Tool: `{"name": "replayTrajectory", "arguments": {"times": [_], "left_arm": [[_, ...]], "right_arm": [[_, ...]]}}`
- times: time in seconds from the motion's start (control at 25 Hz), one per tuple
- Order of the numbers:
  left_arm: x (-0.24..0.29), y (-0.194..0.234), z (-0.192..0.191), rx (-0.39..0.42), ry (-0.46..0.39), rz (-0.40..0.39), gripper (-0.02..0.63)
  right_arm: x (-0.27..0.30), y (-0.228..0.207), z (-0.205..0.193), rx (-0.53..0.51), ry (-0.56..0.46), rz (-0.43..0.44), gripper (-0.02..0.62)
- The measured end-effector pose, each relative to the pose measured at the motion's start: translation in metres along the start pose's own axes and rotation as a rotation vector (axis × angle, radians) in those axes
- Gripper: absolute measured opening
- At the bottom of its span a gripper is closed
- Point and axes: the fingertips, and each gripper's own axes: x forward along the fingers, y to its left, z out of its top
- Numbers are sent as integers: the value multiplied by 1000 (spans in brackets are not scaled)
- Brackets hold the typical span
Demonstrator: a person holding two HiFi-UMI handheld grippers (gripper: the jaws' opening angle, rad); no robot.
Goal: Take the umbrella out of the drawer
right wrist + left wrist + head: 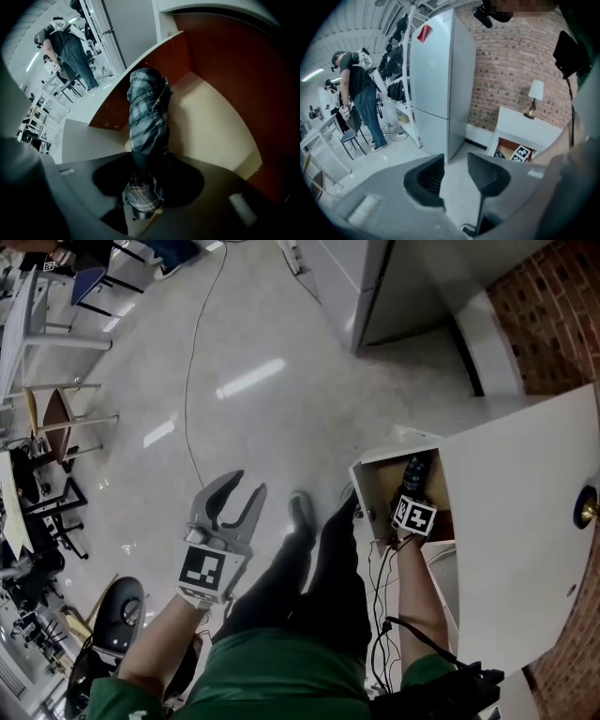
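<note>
A folded plaid umbrella in blue-grey checked fabric (pixel 147 117) was seen lying inside the open wooden drawer (pixel 220 75), on its pale bottom panel and close beside one reddish-brown side wall. Its near end, with a dark cap, was taken between the jaws of the right gripper (pixel 149 161), which were closed against its two sides. In the head view that gripper was reaching steeply down into the drawer, its marker cube uppermost, with the umbrella's far end showing dark just beyond it. The drawer was pulled out from a white bedside cabinet (pixel 525 512), on whose front a round brass knob (pixel 588 510) was visible at the picture's edge.

The left gripper (pixel 246 491) was held well apart from the drawer, over the glossy pale floor (pixel 262 381). Its jaws were spread apart, and only floor was seen between them. Beyond them a tall grey refrigerator (pixel 436 79) was standing against a red brick wall (pixel 506 65), with a small white-shaded table lamp (pixel 534 96) on the cabinet top. Another person in dark clothes (pixel 361 89) was standing farther off beside shelving.
</note>
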Motion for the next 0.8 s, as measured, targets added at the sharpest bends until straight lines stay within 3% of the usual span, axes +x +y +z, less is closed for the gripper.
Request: {"name": "replayTrajectory", "arguments": {"times": [0.44,0.68,0.8], "left_arm": [[-32,-18,34,40,-110,-53,147],[-70,-27,58,63,-170,-65,146],[-89,-29,72,66,-217,-76,143]], "right_arm": [[-94,46,2,-89,-119,62,178],[-173,85,-2,-72,-192,143,179],[-224,94,8,-51,-276,167,179]]}}
